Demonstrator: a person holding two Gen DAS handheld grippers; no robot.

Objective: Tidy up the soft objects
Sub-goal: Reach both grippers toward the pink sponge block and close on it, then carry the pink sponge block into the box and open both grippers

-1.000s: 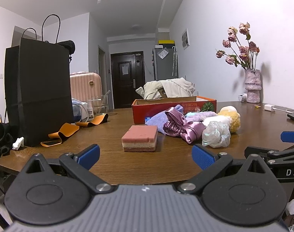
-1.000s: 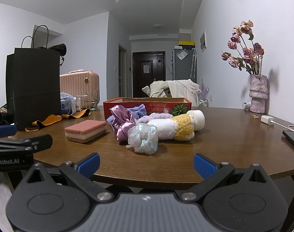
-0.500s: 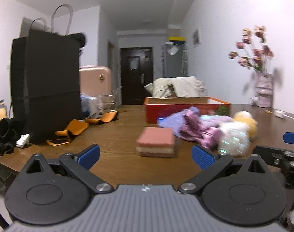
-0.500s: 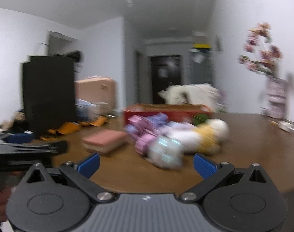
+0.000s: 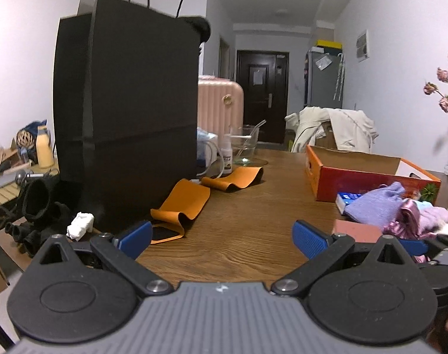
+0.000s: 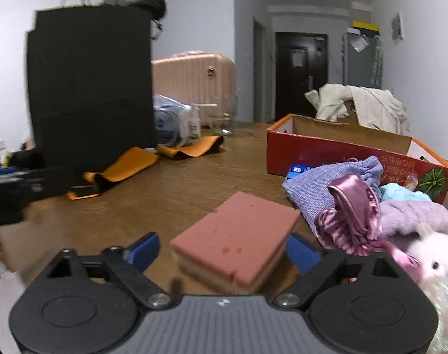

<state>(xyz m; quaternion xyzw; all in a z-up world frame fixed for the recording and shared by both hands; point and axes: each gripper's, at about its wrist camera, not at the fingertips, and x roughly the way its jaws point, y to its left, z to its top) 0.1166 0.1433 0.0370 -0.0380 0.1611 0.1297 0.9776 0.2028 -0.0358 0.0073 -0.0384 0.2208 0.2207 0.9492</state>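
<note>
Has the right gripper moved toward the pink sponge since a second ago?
Yes. The right gripper has come up to the pink sponge, now between its closing fingers; the red box looms nearer too.

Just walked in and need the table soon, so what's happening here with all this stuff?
A person with a gripper in each hand is sorting soft things on the wooden table. The right gripper straddles the pink sponge; its jaws have just been closing, and whether the pads press it yet is unclear. The left gripper is open over bare wood. The soft pile lies in front of the orange box, whose inside is hidden.
</note>
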